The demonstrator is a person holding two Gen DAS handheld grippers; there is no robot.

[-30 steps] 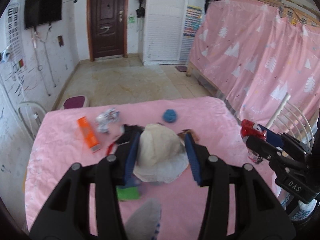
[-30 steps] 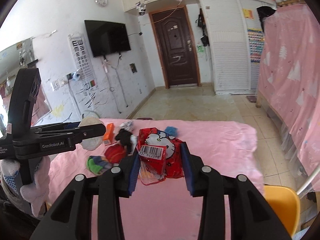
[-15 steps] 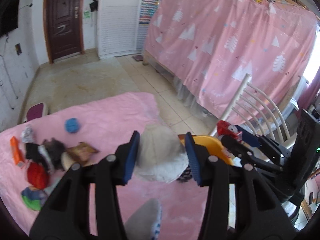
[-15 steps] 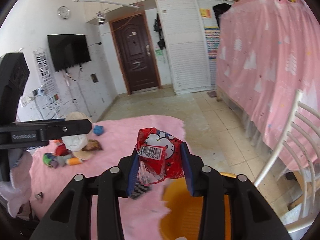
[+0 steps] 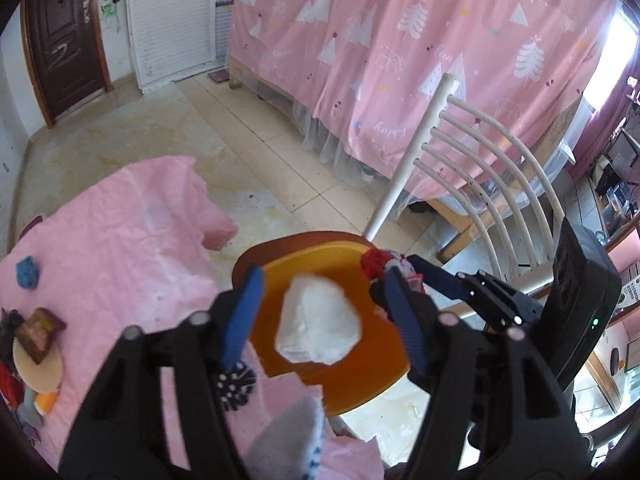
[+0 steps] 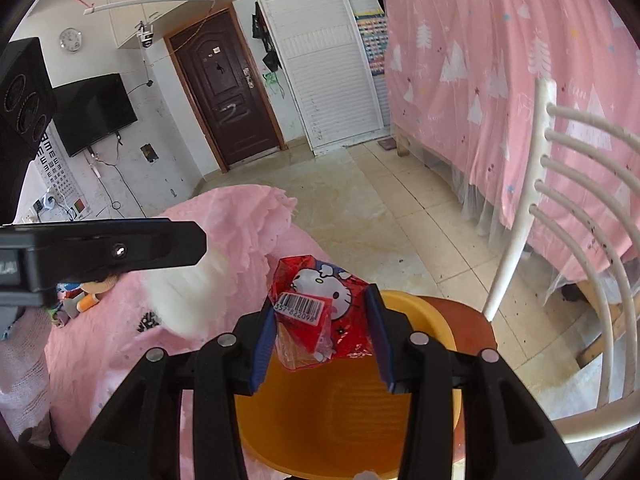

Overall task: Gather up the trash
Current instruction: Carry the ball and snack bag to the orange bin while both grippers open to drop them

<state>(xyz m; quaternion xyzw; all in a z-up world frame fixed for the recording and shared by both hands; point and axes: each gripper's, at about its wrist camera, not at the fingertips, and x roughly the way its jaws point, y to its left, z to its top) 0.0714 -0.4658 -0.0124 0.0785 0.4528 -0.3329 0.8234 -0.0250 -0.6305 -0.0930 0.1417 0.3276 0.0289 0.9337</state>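
My left gripper (image 5: pixel 324 312) is open above an orange bin (image 5: pixel 372 376). A crumpled white paper wad (image 5: pixel 318 330) sits between its spread fingers, free of them, over the bin's inside. My right gripper (image 6: pixel 320 328) is shut on a red Hello Kitty wrapper (image 6: pixel 320 312) with a barcode label, held over the orange bin (image 6: pixel 340 416). The right gripper also shows in the left wrist view (image 5: pixel 394 272) at the bin's far rim. The white wad shows blurred in the right wrist view (image 6: pixel 184 300).
The bin stands on a brown chair seat (image 5: pixel 256 256) with a white slatted back (image 5: pixel 480 168). A pink-covered table (image 5: pixel 120 248) to the left holds more trash: a blue ball (image 5: pixel 27 273), a brown wrapper (image 5: pixel 40 330) and other bits. A pink curtain (image 5: pixel 420 60) hangs behind.
Both grippers swung right from the table to over the orange bin. My left gripper opened and let go of the white wad. The right still holds the red wrapper.
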